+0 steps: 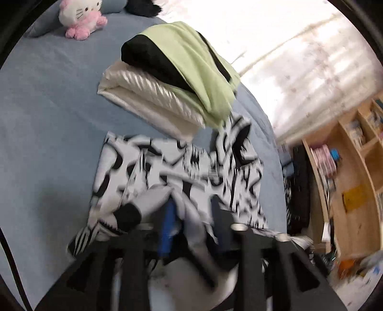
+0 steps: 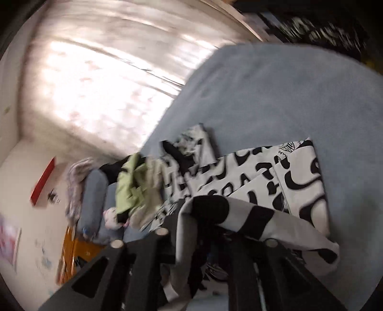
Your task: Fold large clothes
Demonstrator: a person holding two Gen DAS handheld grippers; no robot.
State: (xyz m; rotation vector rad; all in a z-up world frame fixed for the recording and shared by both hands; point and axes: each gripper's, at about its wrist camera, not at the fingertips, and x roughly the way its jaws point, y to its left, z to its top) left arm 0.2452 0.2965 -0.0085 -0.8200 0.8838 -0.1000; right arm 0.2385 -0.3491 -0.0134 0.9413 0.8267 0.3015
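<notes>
Fabric fills the near half of both views: a large white garment with bold black abstract print (image 1: 177,167) lies partly folded on the blue bedsheet (image 1: 47,119), its near edge lifted by both tools. The left gripper (image 1: 191,215) has its 2 blue-padded fingers (image 1: 168,222) closed on a bunch of that printed cloth, a black-cuffed sleeve end hanging just to the left of them. From the right wrist camera, the right gripper (image 2: 215,229) is draped over by a grey-and-black fold of the same garment (image 2: 263,172); cloth seems caught between its fingers, though blur hides the tips (so I cannot tell for sure). Beyond the garment, farther up the bed, sits a stack of folded clothes (image 1: 177,79): ribbed white at the bottom, black, then pale green on top. A pink and white plush cat toy (image 1: 79,16) rests at the far left, and wooden shelves (image 1: 347,179) stand to the right.
</notes>
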